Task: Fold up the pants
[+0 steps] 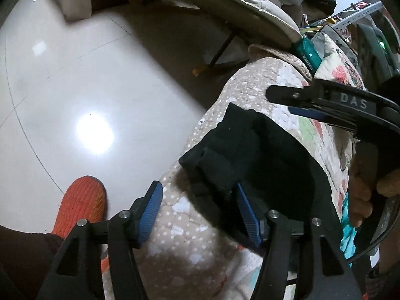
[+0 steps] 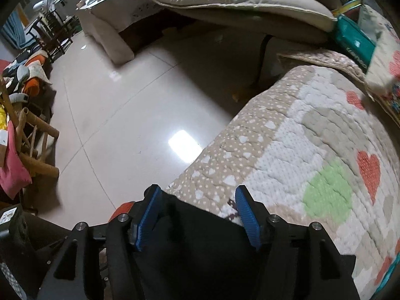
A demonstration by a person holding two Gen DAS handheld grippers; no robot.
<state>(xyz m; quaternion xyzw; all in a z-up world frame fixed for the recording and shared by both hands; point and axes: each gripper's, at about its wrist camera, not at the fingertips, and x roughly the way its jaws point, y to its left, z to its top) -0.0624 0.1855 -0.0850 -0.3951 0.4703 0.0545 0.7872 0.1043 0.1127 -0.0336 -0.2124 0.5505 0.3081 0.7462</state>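
Below, black pants (image 1: 262, 155) lie bunched in a thick fold on a quilt (image 2: 300, 130) patterned with hearts and dots, close to the quilt's edge above a glossy tiled floor (image 1: 75, 80). Left gripper (image 1: 200, 215) hangs over that edge with blue pads apart, one pad at the fold's near corner, nothing pinched. Right gripper (image 2: 197, 217) stands over the dark cloth, pads spread and not pressing on it. An orange shoe (image 1: 82, 200) shows on the floor, and a hand (image 1: 362, 200) holds the right tool's grip.
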